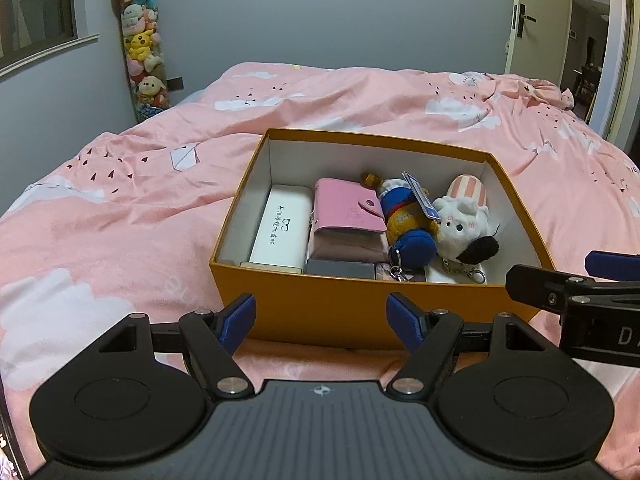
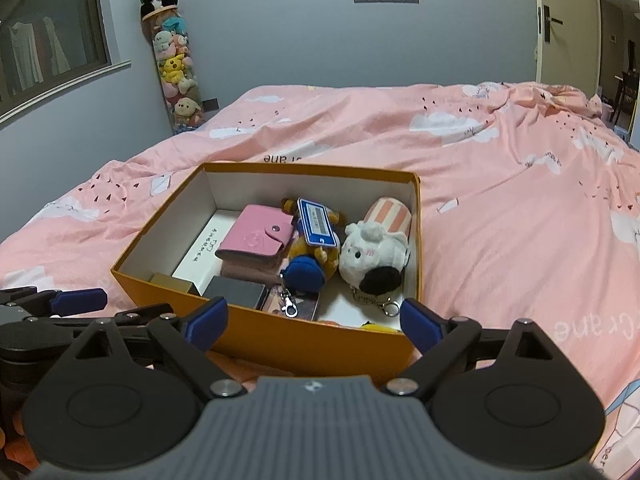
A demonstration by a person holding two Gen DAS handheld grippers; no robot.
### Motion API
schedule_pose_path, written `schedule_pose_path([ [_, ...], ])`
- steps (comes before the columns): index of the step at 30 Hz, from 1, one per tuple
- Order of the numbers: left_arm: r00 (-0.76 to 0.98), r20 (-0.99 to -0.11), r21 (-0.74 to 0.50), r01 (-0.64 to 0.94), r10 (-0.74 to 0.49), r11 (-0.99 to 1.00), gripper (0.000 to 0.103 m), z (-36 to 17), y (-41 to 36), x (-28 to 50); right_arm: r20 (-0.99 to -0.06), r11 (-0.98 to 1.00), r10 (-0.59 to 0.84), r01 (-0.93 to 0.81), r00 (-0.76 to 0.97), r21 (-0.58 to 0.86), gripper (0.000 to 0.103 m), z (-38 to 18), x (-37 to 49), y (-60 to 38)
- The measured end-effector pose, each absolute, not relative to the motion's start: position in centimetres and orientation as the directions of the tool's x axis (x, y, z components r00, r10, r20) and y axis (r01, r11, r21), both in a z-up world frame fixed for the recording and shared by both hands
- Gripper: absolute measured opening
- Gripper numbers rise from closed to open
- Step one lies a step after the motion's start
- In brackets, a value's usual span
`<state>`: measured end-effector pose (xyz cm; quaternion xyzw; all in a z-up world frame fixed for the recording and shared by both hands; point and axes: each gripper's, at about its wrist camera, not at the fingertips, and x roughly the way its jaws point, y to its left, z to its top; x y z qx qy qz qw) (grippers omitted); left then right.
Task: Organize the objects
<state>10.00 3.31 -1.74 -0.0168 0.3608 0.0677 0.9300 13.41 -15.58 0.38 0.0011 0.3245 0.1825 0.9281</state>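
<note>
**Both grippers empty at the near wall of the box**

Since neither gripper holds anything, the box's place against the jaws is what matters. Orange box (image 1: 316, 308) sits on the pink bedspread (image 1: 120, 216), lid off, just ahead of both tools. Its long axis runs away from the cameras, toward the far wall of the room.

Left gripper (image 1: 321, 322): jaws spread wide, nothing between the pads, aimed at the near short wall, toward its left half. Right gripper (image 2: 315, 320): jaws also wide and empty, straddling the near wall toward its right corner. Whether either touches the cardboard I cannot tell.

Contents, left to right: white glasses case (image 1: 280, 226), pink wallet (image 1: 346, 210), blue-and-yellow plush (image 1: 408, 220) with a tag, white plush (image 1: 464, 220). A grey flat item (image 1: 340, 269) and keyrings lie against the near wall.

Judgement: sorting looks near done; nothing loose shows on the bedspread. The two arms stand about equally near the box; the right is closer to the plush toys, the left to the glasses case.
</note>
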Motion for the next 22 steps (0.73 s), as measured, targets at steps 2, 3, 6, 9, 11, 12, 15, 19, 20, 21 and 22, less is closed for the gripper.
schedule_pose_path([
  [2,0.732,-0.671,0.019,-0.140,0.116,0.990,0.087,-1.73,3.35,9.93,-0.606,0.934,0.339,-0.337,0.720,0.121,0.094,0.34,13.44,-15.55],
  [3,0.732,-0.671,0.019,-0.140,0.117,0.990,0.087,-1.72,3.39,9.88,-0.606,0.933,0.339,-0.338,0.720,0.120,0.094,0.35,13.40,-15.55],
  [6,0.733,-0.670,0.014,-0.140,0.113,0.990,0.087,-1.71,3.44,9.94,-0.604,0.934,0.338,-0.339,0.722,0.117,0.094,0.42,13.27,-15.50],
  [9,0.733,-0.670,0.017,-0.139,0.115,0.990,0.087,-1.73,3.46,9.91,-0.605,0.934,0.337,-0.337,0.721,0.119,0.094,0.42,13.26,-15.47],
  [11,0.733,-0.670,0.016,-0.141,0.115,0.990,0.087,-1.71,3.49,9.90,-0.606,0.934,0.337,-0.336,0.720,0.119,0.094,0.42,13.26,-15.46],
  [12,0.733,-0.670,0.017,-0.141,0.116,0.990,0.087,-1.69,3.48,9.91,-0.607,0.934,0.337,-0.335,0.720,0.120,0.094,0.41,13.30,-15.46],
  [15,0.734,-0.669,0.018,-0.139,0.115,0.990,0.087,-1.68,3.48,9.87,-0.610,0.934,0.338,-0.336,0.717,0.122,0.094,0.37,13.47,-15.50],
  [19,0.735,-0.669,0.020,-0.132,0.111,0.991,0.087,-1.72,3.47,9.79,-0.613,0.933,0.339,-0.337,0.713,0.124,0.094,0.28,13.51,-15.55],
  [20,0.734,-0.670,0.019,-0.131,0.110,0.991,0.087,-1.72,3.45,9.79,-0.614,0.933,0.340,-0.338,0.712,0.124,0.094,0.26,13.53,-15.57],
  [21,0.733,-0.671,0.019,-0.132,0.110,0.991,0.087,-1.73,3.45,9.81,-0.615,0.933,0.340,-0.338,0.711,0.124,0.094,0.22,13.52,-15.59],
  [22,0.733,-0.671,0.019,-0.132,0.111,0.991,0.087,-1.72,3.47,9.81,-0.616,0.933,0.339,-0.338,0.711,0.125,0.094,0.19,13.52,-15.61],
])
